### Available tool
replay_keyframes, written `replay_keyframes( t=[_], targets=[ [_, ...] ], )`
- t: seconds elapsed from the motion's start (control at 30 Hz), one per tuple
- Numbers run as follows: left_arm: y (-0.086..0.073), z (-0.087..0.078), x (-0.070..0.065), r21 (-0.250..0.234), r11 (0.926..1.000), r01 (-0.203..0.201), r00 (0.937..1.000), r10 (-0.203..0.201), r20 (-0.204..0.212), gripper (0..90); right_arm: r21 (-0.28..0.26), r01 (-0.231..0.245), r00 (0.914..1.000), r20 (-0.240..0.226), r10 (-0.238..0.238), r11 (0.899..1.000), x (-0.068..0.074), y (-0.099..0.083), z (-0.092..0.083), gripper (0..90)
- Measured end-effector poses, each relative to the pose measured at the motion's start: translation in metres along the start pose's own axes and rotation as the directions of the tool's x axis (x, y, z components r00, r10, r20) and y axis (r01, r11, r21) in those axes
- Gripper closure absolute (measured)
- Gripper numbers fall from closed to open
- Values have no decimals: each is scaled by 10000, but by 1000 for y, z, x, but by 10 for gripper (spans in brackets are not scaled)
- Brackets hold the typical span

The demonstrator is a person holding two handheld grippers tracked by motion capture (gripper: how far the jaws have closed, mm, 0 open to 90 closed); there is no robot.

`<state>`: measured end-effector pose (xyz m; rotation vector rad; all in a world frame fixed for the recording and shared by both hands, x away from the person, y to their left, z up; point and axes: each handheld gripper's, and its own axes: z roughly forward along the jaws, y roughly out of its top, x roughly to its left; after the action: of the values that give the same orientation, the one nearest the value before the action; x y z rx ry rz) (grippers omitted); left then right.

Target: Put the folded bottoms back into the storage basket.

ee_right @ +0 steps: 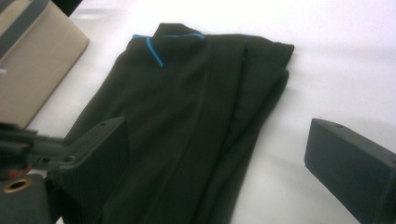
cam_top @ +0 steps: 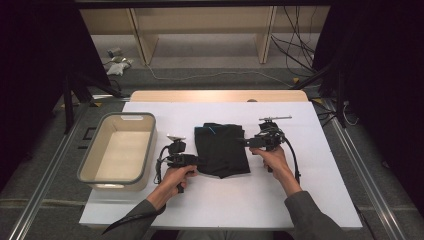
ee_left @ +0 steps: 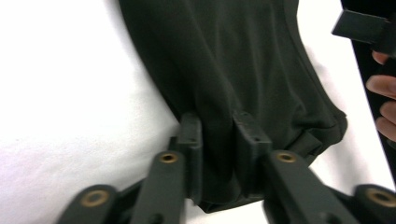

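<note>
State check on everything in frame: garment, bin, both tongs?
black garment: folded, flat on the white table, one edge pinched
bin: upright, nothing seen inside, left of the garment
left tongs: shut on the garment's edge
right tongs: open, jaws wide apart over the garment's other side

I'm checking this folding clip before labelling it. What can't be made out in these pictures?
- Garment type: folded, dark; every view.
- Cloth edge under the left claw: the claw's own jaws hide it; left gripper view.
- Bin front inner wall: hidden by its rim; high view.
- Right claw far jaw: cut off by the frame edge; right gripper view.
</note>
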<state>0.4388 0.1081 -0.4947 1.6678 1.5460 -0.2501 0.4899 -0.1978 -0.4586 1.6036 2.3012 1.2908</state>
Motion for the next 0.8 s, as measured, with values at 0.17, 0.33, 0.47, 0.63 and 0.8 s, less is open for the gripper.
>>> replay_keyframes(
  t=[0.17,0.33,0.47,0.63,0.8],
  targets=[
    [1,-3,-4,28,9984,-559,9984,559,-97,813,517,-159,9998,160,151,9985,-2,8,18,92],
    [1,-4,-4,55,9977,-681,9977,681,-65,823,1136,-73,9991,422,25,9935,1,15,33,94],
    [2,-5,-3,34,9973,-738,9973,738,-9,826,1520,-445,9969,715,339,9874,-3,19,44,112],
    [3,-8,-1,37,9975,-712,9974,712,70,827,1720,-404,9947,997,234,9843,0,24,51,150],
    [3,-7,-1,71,9963,-860,9963,860,-74,827,2086,-839,9897,1311,572,9744,11,28,57,226]
  ],
)
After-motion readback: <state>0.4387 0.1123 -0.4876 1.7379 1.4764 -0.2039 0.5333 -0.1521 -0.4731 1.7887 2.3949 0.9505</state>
